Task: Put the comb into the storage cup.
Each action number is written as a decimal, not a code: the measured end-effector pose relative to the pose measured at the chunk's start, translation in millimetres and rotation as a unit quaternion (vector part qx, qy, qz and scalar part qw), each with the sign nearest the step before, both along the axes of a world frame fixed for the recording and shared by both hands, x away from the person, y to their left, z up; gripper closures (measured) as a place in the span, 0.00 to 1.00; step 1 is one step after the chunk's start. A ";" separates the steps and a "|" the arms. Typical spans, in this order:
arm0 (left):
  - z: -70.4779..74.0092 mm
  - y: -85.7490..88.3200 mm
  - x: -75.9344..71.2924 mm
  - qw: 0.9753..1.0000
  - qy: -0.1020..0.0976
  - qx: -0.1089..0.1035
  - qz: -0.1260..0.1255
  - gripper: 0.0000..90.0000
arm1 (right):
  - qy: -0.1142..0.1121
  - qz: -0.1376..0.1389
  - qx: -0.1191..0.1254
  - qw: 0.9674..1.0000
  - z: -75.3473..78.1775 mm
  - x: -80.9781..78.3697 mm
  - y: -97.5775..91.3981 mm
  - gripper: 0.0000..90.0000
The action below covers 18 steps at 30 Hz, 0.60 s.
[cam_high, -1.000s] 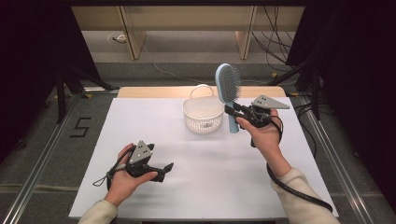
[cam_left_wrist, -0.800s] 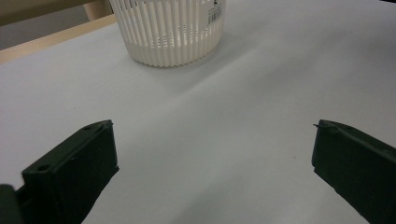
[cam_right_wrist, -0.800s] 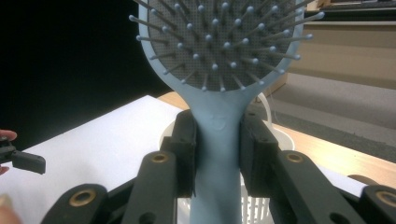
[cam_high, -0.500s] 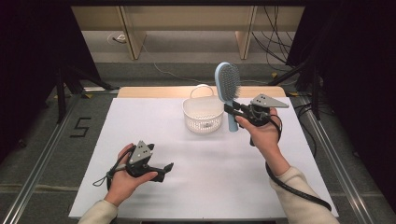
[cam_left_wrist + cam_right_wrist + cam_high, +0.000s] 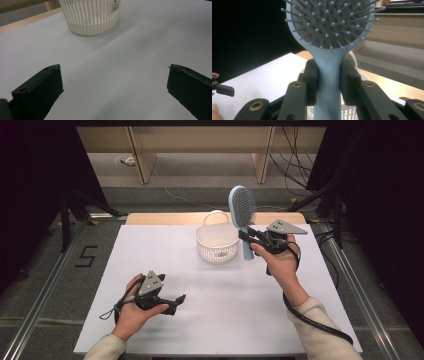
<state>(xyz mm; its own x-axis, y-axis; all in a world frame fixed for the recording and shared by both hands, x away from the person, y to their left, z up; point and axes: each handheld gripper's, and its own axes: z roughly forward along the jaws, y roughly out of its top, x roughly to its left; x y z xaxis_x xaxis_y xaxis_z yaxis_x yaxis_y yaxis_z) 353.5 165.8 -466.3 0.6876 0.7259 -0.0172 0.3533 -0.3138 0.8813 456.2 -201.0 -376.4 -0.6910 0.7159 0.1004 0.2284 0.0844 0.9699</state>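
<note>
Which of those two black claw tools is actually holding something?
The right gripper, by the white basket: its jaws clamp the handle of the blue hairbrush, held upright. The left gripper hangs open over the table, nothing between its jaws.

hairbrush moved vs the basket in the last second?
No. In the high view the hairbrush stands upright in the right gripper, just right of the white basket, the same as before.

basket [image 5: 217, 245] mid-table, bare white table [image 5: 240, 310] around it
</note>
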 end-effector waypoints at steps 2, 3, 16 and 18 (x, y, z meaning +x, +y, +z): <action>-0.2 -0.1 0.0 1.000 0.000 0.000 0.000 0.00 | -0.001 0.000 0.000 1.000 0.4 0.3 0.6 0.78; -0.2 -0.1 -0.1 1.000 0.000 0.000 0.000 0.00 | -0.001 0.000 0.000 1.000 0.7 0.4 0.7 0.78; -0.2 0.0 0.0 1.000 0.000 0.000 0.000 0.00 | -0.005 0.003 0.003 1.000 3.0 3.2 4.7 0.78; -0.1 0.0 0.0 1.000 0.000 0.000 0.000 0.00 | -0.005 0.002 0.003 1.000 3.4 3.6 5.0 0.78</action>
